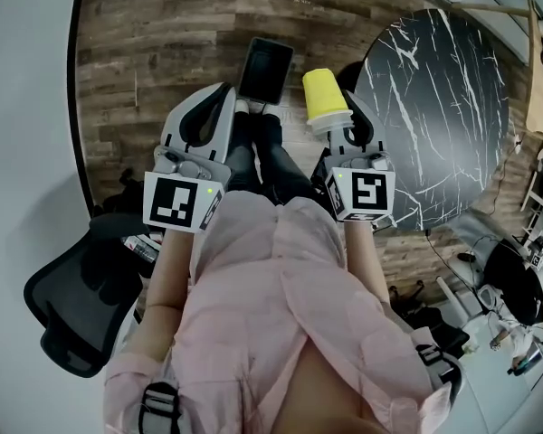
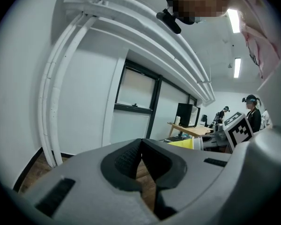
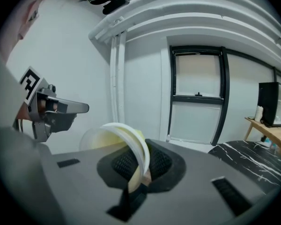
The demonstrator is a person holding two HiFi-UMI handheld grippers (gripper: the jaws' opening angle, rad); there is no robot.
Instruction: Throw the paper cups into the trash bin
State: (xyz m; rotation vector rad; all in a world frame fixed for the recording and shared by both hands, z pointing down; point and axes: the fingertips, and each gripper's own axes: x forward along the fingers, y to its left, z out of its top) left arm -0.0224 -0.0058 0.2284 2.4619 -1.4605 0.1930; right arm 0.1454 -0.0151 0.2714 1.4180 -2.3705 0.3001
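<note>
A yellow paper cup [image 1: 324, 96] is gripped by its white rim in the clamped right gripper [image 3: 139, 168], at one o'clock in the head view. The left gripper [image 2: 141, 149] is clenched on nothing. A black trash bin [image 1: 265, 69] is seen on the wooden floor [image 1: 145, 52] at twelve o'clock, and a round black marble surface [image 1: 443, 98] at two o'clock.

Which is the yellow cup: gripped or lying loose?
Gripped. The right tongs pinch the yellow cup by its white rim; its body sticks out beyond them.
</note>
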